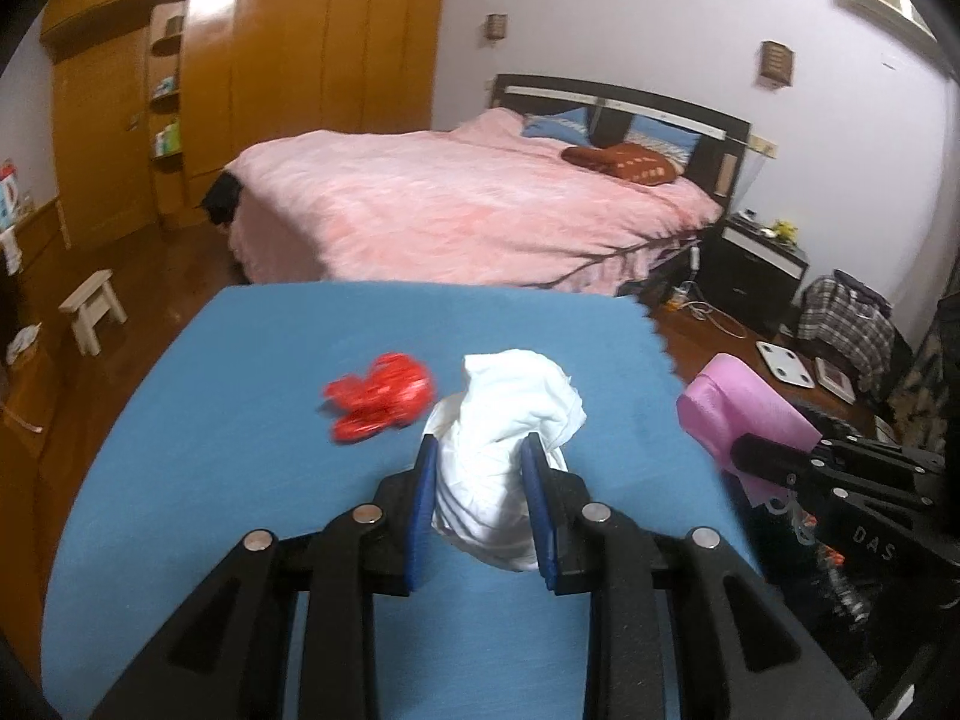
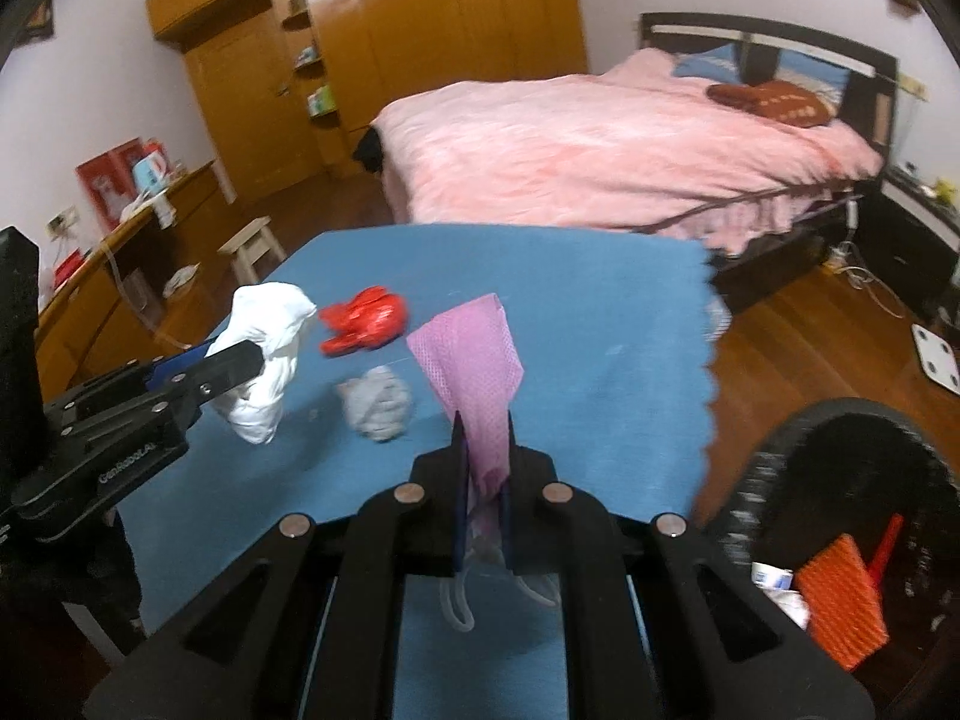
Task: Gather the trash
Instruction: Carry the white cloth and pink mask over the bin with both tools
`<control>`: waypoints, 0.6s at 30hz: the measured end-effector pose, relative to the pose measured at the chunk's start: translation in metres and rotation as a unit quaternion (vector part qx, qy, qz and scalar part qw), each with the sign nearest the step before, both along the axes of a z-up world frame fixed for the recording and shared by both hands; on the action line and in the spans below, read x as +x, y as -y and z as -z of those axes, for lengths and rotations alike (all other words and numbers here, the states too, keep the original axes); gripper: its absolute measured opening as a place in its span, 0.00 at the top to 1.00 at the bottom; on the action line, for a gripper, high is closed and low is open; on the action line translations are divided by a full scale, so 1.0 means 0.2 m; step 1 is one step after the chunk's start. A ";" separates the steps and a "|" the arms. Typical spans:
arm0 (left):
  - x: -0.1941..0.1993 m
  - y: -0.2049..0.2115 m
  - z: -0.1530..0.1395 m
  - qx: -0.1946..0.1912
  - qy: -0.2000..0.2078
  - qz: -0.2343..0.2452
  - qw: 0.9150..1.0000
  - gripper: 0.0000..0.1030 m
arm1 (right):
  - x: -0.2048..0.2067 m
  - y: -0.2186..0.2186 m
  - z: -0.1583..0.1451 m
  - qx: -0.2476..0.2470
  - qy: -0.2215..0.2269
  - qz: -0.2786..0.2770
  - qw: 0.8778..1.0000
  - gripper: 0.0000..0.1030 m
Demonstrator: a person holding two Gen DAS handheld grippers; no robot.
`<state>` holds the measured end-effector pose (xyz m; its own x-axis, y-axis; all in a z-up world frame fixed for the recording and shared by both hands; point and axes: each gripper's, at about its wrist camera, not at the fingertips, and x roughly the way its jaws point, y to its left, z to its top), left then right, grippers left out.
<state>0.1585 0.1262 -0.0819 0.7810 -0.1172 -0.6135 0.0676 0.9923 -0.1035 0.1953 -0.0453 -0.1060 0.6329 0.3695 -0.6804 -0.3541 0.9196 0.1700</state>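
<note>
My left gripper [image 1: 480, 450] is shut on a crumpled white bag [image 1: 510, 420] and holds it above the blue table mat [image 1: 240, 450]; it also shows in the right wrist view [image 2: 264, 354]. My right gripper [image 2: 483, 438] is shut on a pink face mask [image 2: 474, 354], which stands up between the jaws; it shows at the right in the left wrist view [image 1: 738, 414]. A crumpled red wrapper [image 1: 381, 393] [image 2: 366, 318] and a grey paper ball [image 2: 378, 402] lie on the mat.
A black trash bin [image 2: 840, 516] with an orange item and scraps inside stands at the lower right, off the mat. A pink bed [image 1: 468, 204], a wooden wardrobe [image 1: 270, 72], a small white stool [image 1: 93, 306] and a scale on the floor [image 2: 936, 363] lie beyond.
</note>
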 end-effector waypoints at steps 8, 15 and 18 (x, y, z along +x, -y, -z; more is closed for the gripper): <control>0.04 0.34 -0.09 -0.003 0.016 0.059 0.998 0.73 | -0.07 0.34 -0.07 -0.005 0.017 0.063 0.998 0.92; 0.06 0.62 -0.15 -0.009 0.028 0.107 0.994 0.73 | -0.13 0.62 -0.07 -0.009 0.021 0.112 0.993 0.92; 0.07 0.73 -0.15 -0.011 0.032 0.128 0.991 0.73 | -0.16 0.74 -0.07 -0.011 0.022 0.133 0.991 0.92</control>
<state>0.1722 -0.0208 -0.0510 0.7607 -0.3289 -0.5596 0.3242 0.9394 -0.1115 0.1633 -0.1928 -0.0913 0.7358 0.1700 -0.6555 -0.1045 0.9849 0.1381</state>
